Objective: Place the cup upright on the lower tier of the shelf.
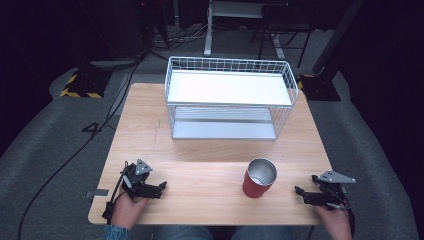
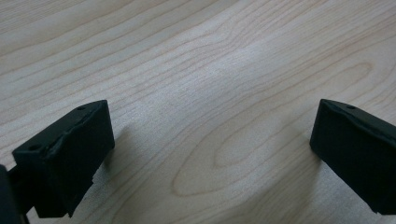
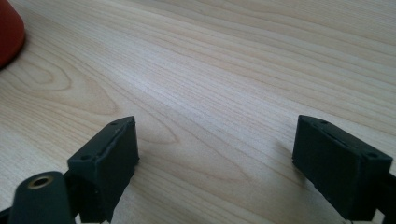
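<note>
A red cup (image 1: 259, 178) with a shiny metal inside stands upright near the front of the wooden table (image 1: 210, 150), right of centre. My left gripper (image 1: 161, 188) rests at the front left, jaws wide apart and pointing right, nothing between them; in the left gripper view it (image 2: 212, 140) hovers over bare wood. My right gripper (image 1: 299, 192) sits at the front right, open, pointing left toward the cup with a gap between them. In the right gripper view it (image 3: 215, 149) is empty, and the cup's red base (image 3: 9, 32) shows at the top left.
A white wire two-level rack (image 1: 227, 97) stands at the back middle of the table, its open side facing me. Cables and stand feet lie on the grey floor beyond the table. Bare wood stretches between the two grippers and in front of the rack.
</note>
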